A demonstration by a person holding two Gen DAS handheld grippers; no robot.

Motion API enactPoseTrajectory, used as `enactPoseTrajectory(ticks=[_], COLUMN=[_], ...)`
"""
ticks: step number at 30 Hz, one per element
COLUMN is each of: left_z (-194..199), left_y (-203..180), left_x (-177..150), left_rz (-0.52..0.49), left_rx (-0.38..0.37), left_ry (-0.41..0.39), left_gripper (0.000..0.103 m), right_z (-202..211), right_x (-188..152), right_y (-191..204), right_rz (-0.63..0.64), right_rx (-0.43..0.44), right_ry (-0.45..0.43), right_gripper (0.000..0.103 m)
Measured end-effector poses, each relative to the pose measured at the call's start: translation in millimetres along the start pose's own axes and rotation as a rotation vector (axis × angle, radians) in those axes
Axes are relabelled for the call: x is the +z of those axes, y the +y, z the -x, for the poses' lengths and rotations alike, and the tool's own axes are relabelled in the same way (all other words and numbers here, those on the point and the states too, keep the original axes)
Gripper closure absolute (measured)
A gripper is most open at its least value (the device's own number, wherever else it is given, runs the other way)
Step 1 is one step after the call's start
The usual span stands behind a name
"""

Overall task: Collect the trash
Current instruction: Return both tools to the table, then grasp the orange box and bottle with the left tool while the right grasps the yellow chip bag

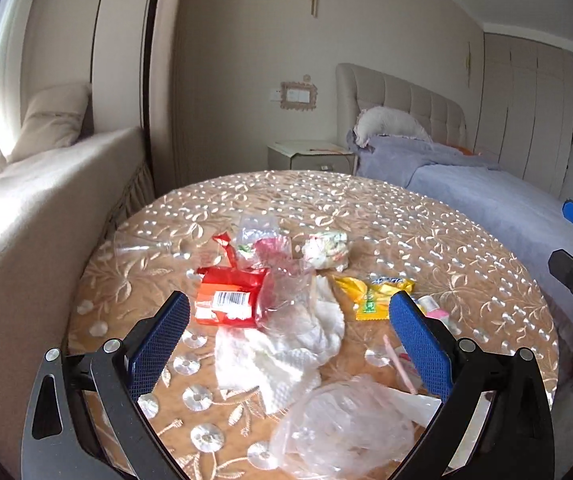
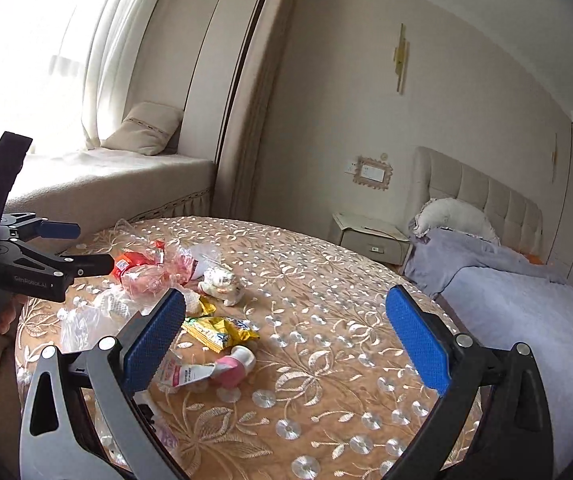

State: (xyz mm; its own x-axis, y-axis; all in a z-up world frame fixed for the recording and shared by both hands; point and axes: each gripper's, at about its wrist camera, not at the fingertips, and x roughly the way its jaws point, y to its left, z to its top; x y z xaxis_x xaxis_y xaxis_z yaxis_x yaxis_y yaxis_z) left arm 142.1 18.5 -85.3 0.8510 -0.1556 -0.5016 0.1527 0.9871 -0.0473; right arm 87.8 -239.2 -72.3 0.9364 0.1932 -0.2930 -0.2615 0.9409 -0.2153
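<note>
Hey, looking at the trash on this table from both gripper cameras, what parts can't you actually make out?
- Left wrist view: the squeezed tube is mostly hidden behind a blue finger of the left gripper.
- Right wrist view: the white paper towel is largely covered by clear plastic.
- Both views: print on the yellow wrapper is too small to read.
- Neither view shows a bin.

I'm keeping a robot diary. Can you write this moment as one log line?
left gripper: open, over white tissue | right gripper: open, empty | trash on round table: uncollected
</note>
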Motion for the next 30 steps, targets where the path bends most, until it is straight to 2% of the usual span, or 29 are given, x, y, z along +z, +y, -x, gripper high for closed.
enactPoseTrajectory(ticks=[5,10,15,20,27,30], left_z=[-37,-70,-82,-76,-88,-93], left_y=[22,26,26,28,43,45], left_x=[1,-1,2,5,0,-1], left_rz=[0.016,-0.008,-0.002,-0.022,0.051,0.058], left_rx=[0.002,0.004,-0.029,0.029,-0.062,-0.076], left_ry=[0.071,0.153,0.180,0.172,0.217,0.231], left_gripper=[0.005,0.005,0.005,0.005,0.005,0.005], right_z=[-24,-43,-58,-65,-66,-65], right_x=[5,5,4,0,-3,-5], right_y=[13,18,21,19,17,14], right_rz=[0.016,0.029,0.036,0.024,-0.002,-0.006], right_rx=[0.009,0.005,0.000,0.000,0.020,0.020], right_ry=[0.024,0.054,0.075,0.084,0.079,0.079], right_gripper=[0.004,0.004,0.004,0.004,0.004,0.004])
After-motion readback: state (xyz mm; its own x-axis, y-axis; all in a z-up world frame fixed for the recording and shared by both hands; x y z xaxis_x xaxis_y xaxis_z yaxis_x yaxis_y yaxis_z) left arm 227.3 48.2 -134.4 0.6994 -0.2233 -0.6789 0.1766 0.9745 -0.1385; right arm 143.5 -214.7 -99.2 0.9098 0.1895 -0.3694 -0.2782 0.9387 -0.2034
